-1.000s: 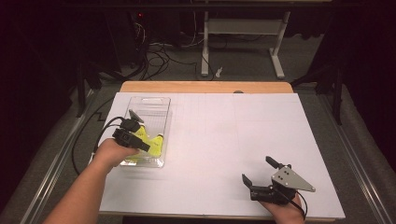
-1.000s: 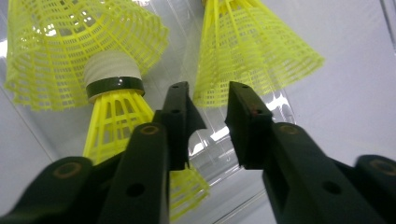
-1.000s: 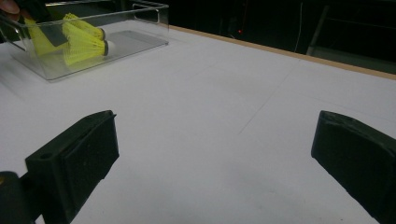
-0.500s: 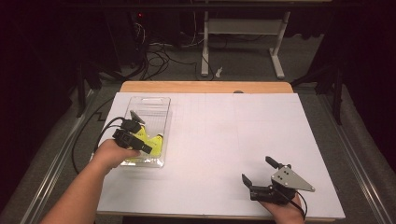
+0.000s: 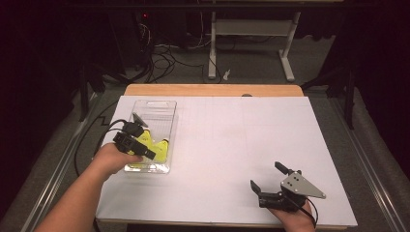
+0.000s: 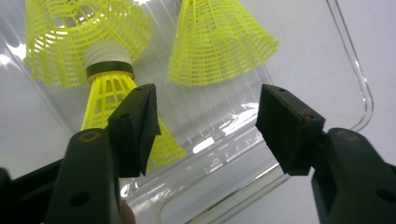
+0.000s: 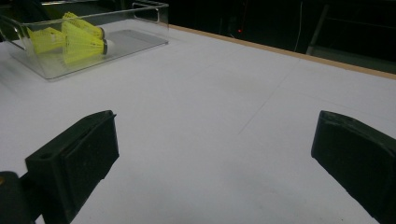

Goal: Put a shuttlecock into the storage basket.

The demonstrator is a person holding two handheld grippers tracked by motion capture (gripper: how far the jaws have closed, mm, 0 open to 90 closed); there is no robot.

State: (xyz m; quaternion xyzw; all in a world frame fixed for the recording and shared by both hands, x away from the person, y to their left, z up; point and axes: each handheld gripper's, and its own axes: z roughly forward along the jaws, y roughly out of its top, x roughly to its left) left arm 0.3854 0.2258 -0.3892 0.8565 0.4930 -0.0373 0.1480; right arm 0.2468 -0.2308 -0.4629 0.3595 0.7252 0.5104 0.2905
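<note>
High view — left tongs (image 5: 137, 135) (spread) still over the shuttlecocks (image 5: 153, 146).

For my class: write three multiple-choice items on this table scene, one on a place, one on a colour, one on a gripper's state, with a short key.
1. Where do the shuttlecocks lie?
A in the clear tray
B on the bare table
C in the right gripper

2. What colour are their skirts?
A white
B yellow
C red

3. How stands the left gripper?
A shut on a shuttlecock
B open above the tray
C lying on the floor

Key: A, tray walls surround them; B, the mesh is yellow; B, its jaws stand apart, holding nothing.
</note>
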